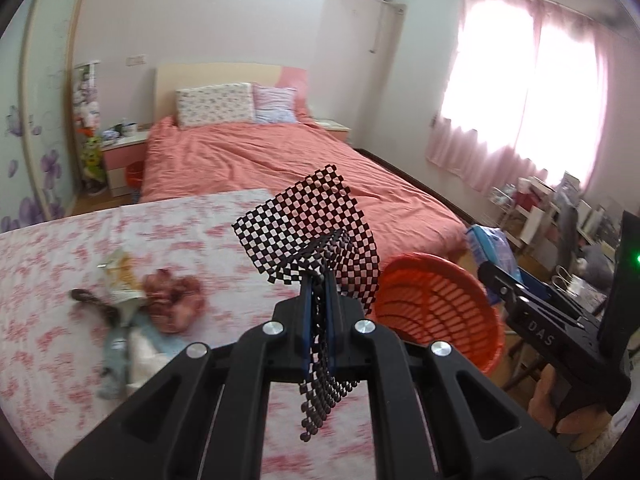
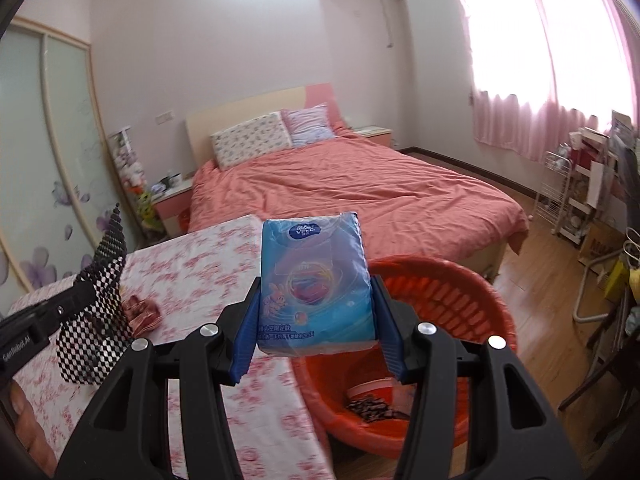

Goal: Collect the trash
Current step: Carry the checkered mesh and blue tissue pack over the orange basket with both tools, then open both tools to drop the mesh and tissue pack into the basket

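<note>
- The left gripper (image 1: 319, 280), lower centre of its own view, has its jaws pressed together on a black open-mesh mat (image 1: 308, 224) — a limp grid of small square holes that fans out above the blue pads and droops below them.
- The right gripper (image 2: 316, 304) pinches a blue tissue pack (image 2: 314, 280), glossy plastic and roughly rectangular, upright between the blue pads at frame centre.
- An orange plastic basket (image 2: 460, 292) with slotted walls sits lower right, beside the table's edge; a dark patterned scrap and a pale round item lie inside.
- The table (image 1: 60, 280) wears a white cloth with pink floral print — crumpled wrappers (image 1: 120, 276) and a pinkish wad (image 1: 172, 296) rest at its left.
- Behind: a bed (image 2: 360, 192) with a wrinkled coral cover, two pillows, pink curtains at upper right, wooden floor.
</note>
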Action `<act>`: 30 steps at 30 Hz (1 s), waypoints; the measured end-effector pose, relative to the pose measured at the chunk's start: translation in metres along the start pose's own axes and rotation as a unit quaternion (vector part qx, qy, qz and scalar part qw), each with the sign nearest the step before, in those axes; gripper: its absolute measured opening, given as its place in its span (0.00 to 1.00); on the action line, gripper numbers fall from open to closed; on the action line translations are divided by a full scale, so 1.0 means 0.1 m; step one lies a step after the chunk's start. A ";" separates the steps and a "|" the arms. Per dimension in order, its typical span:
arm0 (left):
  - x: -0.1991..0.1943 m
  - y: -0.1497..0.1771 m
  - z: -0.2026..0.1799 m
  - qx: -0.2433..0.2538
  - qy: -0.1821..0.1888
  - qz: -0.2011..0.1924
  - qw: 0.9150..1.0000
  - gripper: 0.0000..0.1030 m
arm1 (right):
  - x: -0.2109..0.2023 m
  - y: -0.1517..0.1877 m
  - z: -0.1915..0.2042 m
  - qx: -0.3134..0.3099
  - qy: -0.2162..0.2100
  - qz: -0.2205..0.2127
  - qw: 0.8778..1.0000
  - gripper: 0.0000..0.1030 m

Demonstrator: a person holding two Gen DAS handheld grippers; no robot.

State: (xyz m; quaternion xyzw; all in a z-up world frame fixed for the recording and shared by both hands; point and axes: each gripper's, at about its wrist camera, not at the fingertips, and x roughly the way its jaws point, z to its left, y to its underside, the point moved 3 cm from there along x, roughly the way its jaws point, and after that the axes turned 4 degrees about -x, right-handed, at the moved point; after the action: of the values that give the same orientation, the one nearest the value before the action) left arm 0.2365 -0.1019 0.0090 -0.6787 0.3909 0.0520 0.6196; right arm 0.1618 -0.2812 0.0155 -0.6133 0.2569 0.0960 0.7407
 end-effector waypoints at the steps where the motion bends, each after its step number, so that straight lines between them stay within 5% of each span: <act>1: 0.06 0.01 -0.09 0.004 0.009 0.005 1.000 0.07 | 0.02 0.00 -0.07 0.005 0.004 0.000 1.000 0.51; 20: 1.14 0.19 -1.21 0.066 0.070 0.068 0.993 0.08 | 0.42 0.14 -0.80 0.076 0.042 0.029 0.996 0.51; 25: 1.33 0.22 -1.20 0.061 0.051 0.079 0.994 0.35 | 0.49 0.18 -0.88 0.095 0.032 0.042 0.994 0.53; 30: 1.35 0.25 -1.04 0.057 0.027 0.081 0.995 0.43 | 0.48 0.22 -0.87 0.089 0.034 0.048 0.994 0.61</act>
State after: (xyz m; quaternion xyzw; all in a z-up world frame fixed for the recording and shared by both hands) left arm 0.2718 -0.2549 -0.0626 -0.6094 0.4635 0.0617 0.6403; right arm 0.1697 -0.3679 -0.0375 -0.5348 0.3183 0.0877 0.7778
